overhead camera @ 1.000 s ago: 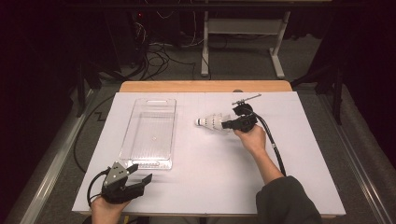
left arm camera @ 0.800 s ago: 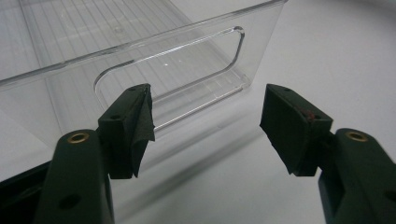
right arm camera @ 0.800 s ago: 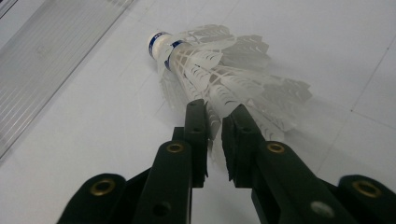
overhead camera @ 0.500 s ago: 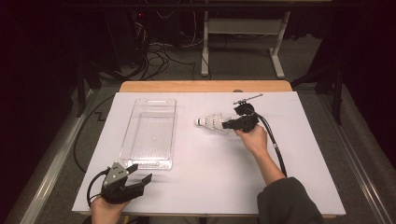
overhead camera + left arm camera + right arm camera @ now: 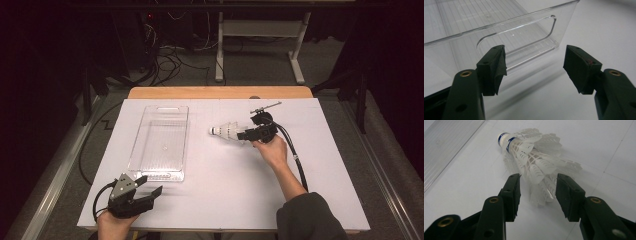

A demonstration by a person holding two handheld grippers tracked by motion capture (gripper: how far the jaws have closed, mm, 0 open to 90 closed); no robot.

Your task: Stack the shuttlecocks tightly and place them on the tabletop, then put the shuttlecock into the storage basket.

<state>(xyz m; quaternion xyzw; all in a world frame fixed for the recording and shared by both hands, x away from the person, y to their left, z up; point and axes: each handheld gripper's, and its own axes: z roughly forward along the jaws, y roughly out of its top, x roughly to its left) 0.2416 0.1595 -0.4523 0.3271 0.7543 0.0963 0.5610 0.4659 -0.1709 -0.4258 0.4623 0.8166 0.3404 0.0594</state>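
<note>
A white feather shuttlecock (image 5: 226, 132) (image 5: 534, 162) lies on its side on the white table, with its blue-banded cork pointing left toward the bin. My right gripper (image 5: 242, 135) (image 5: 538, 180) stands at its feather end. Its jaws have just been opening, and the skirt's feathers now lie between the pads with a gap on each side. My left gripper (image 5: 151, 185) (image 5: 535, 57) rests open near the table's front left, with nothing between its jaws. It points at the handle cut-out in the near end wall of a clear plastic bin (image 5: 162, 107) (image 5: 499, 21).
The bin is long and holds nothing; its ribbed wall (image 5: 444, 147) runs left of the shuttlecock. A thin grey rod (image 5: 266, 106) lies just behind my right gripper. The right gripper's black cable (image 5: 295, 155) trails along the forearm. The white sheet (image 5: 225, 195) covers the table to its edges.
The right gripper's jaws have parted around the shuttlecock's feathers. Both hands and the shuttlecock stay where they were.
</note>
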